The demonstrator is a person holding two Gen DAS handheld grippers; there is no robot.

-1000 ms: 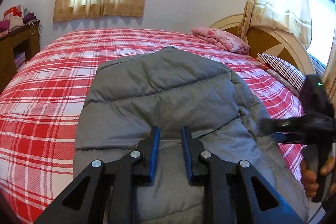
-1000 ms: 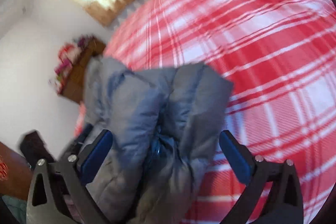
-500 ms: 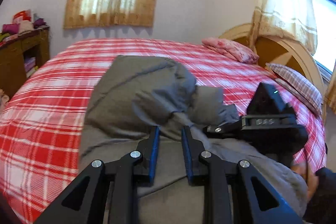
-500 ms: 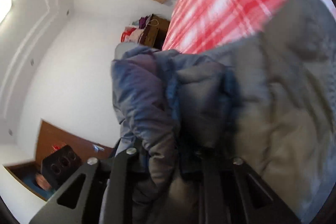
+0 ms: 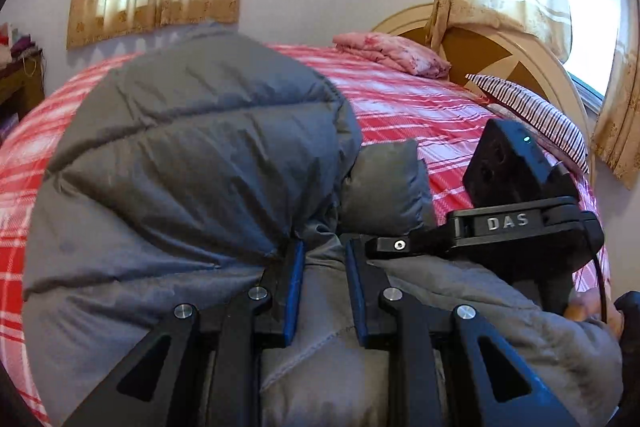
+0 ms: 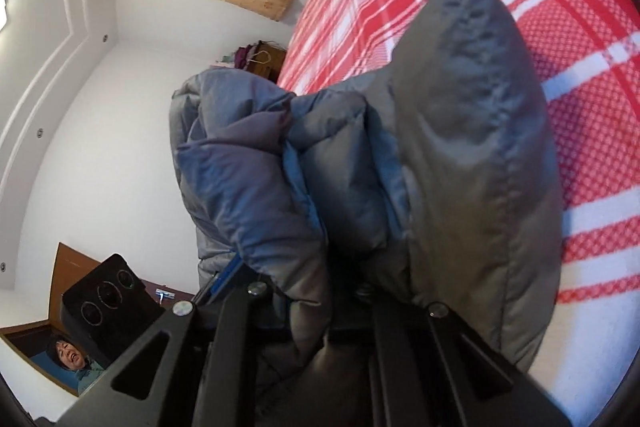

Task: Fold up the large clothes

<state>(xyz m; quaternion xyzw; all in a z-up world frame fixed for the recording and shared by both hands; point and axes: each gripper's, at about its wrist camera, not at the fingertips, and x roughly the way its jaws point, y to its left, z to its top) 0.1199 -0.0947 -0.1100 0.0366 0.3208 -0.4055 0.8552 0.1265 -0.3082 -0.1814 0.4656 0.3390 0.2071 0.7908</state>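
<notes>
A grey puffer jacket [image 5: 192, 163] lies on the red plaid bed [image 5: 420, 107]; a thick fold of it rises over the lower part. My left gripper [image 5: 323, 251] is shut on jacket fabric at the base of that fold. My right gripper [image 6: 304, 279] is shut on a bunched wad of the jacket [image 6: 460, 147] and holds it above the bed; the padding hides its fingertips. The right gripper's body [image 5: 516, 223] shows just right of my left fingers.
A pink folded cloth [image 5: 392, 53] and a striped pillow [image 5: 532, 115] lie by the wooden headboard [image 5: 500, 59]. A wooden shelf [image 5: 16, 83] stands at the left. Curtained windows are behind and to the right.
The right gripper closed on the jacket's edge, lifted it and carried it over toward the left gripper, so the fold now bulges high. The left gripper stayed clamped.
</notes>
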